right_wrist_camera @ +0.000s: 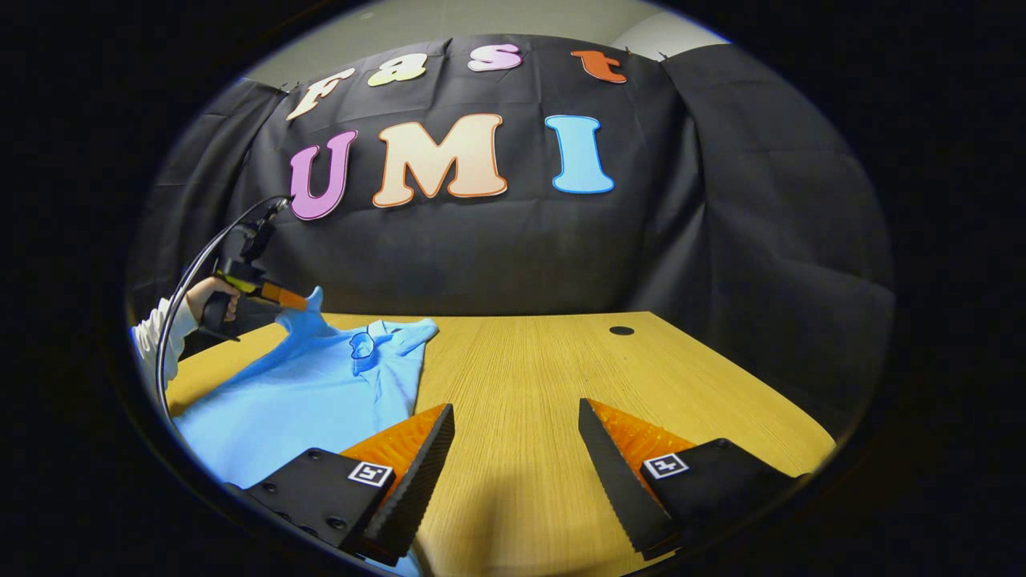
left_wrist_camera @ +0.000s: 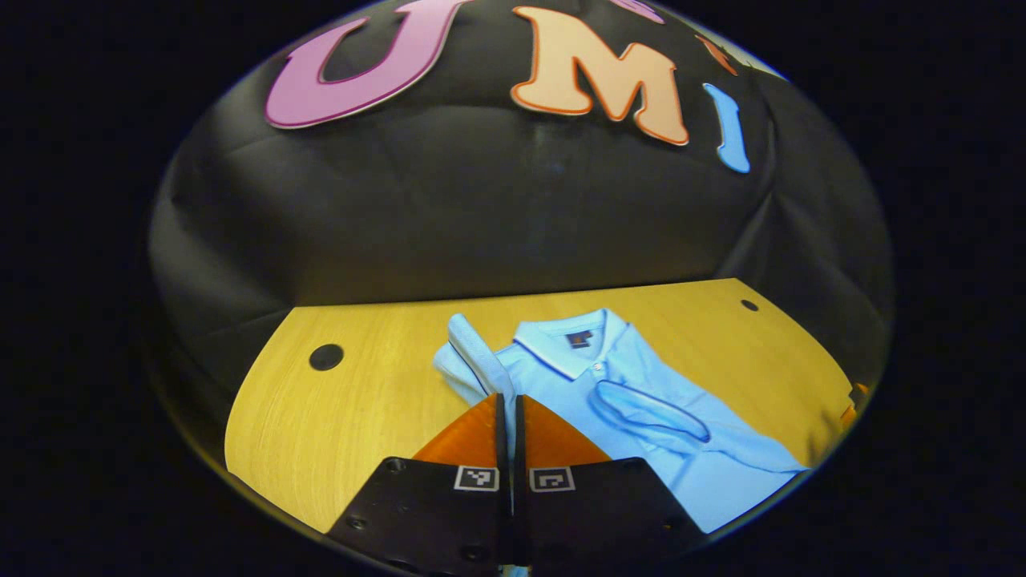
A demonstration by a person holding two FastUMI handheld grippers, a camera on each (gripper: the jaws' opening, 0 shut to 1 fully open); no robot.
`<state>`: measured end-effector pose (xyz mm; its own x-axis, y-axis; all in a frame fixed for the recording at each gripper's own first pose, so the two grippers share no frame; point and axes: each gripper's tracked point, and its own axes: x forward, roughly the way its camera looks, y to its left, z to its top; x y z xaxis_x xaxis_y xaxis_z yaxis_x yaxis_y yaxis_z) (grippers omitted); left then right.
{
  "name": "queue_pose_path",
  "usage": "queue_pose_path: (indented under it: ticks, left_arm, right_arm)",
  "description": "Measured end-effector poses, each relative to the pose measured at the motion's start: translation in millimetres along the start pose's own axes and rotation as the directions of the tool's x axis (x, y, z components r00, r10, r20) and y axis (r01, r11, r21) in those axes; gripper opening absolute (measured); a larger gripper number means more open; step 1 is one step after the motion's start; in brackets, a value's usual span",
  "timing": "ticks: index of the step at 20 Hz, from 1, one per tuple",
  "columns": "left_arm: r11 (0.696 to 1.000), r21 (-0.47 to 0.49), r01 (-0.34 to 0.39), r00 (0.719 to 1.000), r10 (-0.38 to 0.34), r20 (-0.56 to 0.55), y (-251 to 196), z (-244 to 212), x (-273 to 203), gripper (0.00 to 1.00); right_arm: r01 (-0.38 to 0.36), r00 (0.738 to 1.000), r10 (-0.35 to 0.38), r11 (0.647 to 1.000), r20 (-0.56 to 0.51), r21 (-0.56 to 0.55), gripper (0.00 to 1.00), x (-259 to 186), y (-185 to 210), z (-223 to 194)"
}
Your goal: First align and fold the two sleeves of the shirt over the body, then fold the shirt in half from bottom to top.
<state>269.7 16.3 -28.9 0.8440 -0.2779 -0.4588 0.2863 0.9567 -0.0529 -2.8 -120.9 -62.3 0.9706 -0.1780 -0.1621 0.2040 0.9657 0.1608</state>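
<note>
left gripper [left_wrist_camera: 510, 401]: jaws clenched on shirt's sleeve [left_wrist_camera: 474, 344], lifted | right gripper [right_wrist_camera: 517, 417]: jaws released above table [right_wrist_camera: 545, 361] | shirt [right_wrist_camera: 313, 393] flat, other sleeve [left_wrist_camera: 649, 409] folded over body

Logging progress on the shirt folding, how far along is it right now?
One sleeve already lies folded across the shirt. The left tongs are shut on the other sleeve, lifted off the table. The right tongs are open, holding nothing. The bottom-to-top fold remains.
</note>
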Motion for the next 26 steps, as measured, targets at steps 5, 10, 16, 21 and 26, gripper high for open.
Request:
queue_pose_path:
  ticks: [5,10,16,21,26]
  left_arm:
    - [0.991,0.098,0.091,0.996,-0.092,0.003,-73.3,16.3,20.0,0.0]
    - [0.979,0.16,0.128,0.991,-0.121,-0.047,-124.5,-3.8,40.0,0.0]
    - [0.974,0.13,0.185,0.983,-0.185,-0.011,-156.2,-4.7,14.4,0.49]
    - [0.991,0.101,0.085,0.991,-0.095,0.094,-128.3,-1.6,-45.9,0.96]
    - [0.996,0.049,0.068,0.992,-0.073,0.103,-108.4,-52.7,-120.6,0.96]
  right_arm:
    - [0.003,1.0,-0.003,1.0,-0.019,-0.013,0.97,-6.7,-5.0,-6.0]
    - [-0.024,0.999,0.025,0.999,-0.033,0.024,0.97,-9.8,-2.3,-10.9]
    - [-0.078,0.996,0.079,0.996,-0.044,0.039,0.97,-14.5,8.2,-16.7]
    - [-0.157,0.986,0.159,0.987,-0.054,0.045,0.97,-29.2,33.6,-21.3]
    - [-0.241,0.967,0.243,0.97,-0.071,0.035,0.97,-55.7,60.6,-29.4]
